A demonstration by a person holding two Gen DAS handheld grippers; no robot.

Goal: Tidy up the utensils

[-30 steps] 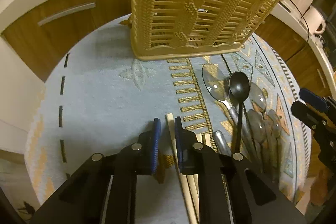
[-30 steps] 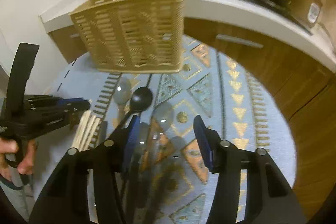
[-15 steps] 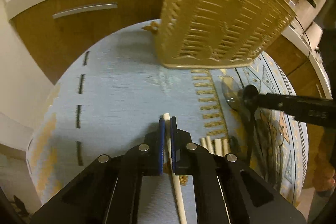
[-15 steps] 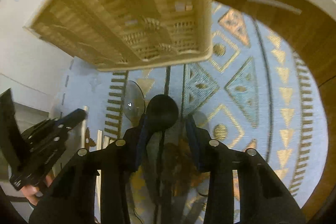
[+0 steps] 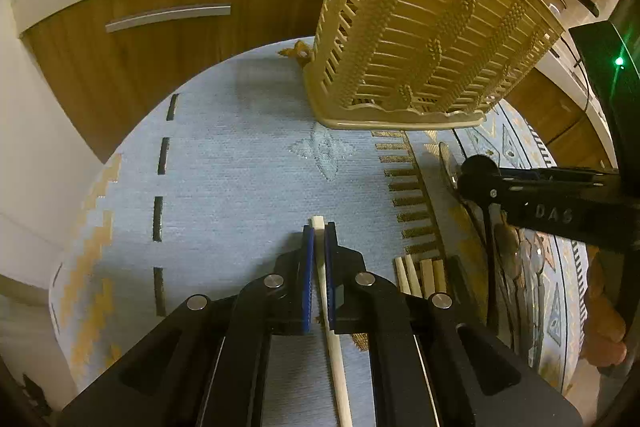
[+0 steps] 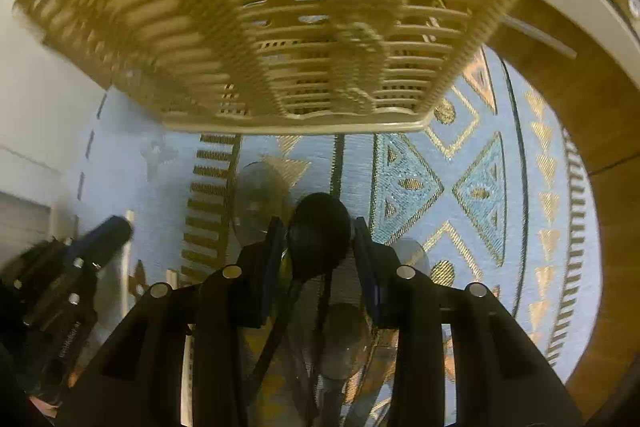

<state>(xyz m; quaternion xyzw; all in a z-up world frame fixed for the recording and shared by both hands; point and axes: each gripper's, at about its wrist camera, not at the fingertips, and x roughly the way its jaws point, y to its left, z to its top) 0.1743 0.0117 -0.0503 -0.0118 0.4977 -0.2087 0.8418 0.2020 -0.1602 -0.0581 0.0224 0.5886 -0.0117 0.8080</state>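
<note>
Slatted plastic basket [image 5: 432,27]: largest item, upright on the patterned blue-and-gold mat [image 5: 240,179]; judged light and stiff, liable to slide if knocked. Metal spoons [image 6: 344,331]: several, overlapping, on the mat in front of the basket; judged smooth and slippery, best taken by the handle. Black spoon [image 6: 320,227]: in front of the basket, bowl toward it, between the right gripper's [image 6: 318,247] jaws, which close on the bowl's sides; the rounded bowl looks prone to slip, the neck a surer hold. Loose chopsticks [image 5: 420,273]: a small bundle in front of the basket, left of the spoons. Single chopstick [image 5: 326,283]: pale, light, rigid, farthest left of the basket, clamped near its blunt end by the left gripper [image 5: 319,239], jaws shut on it.
</note>
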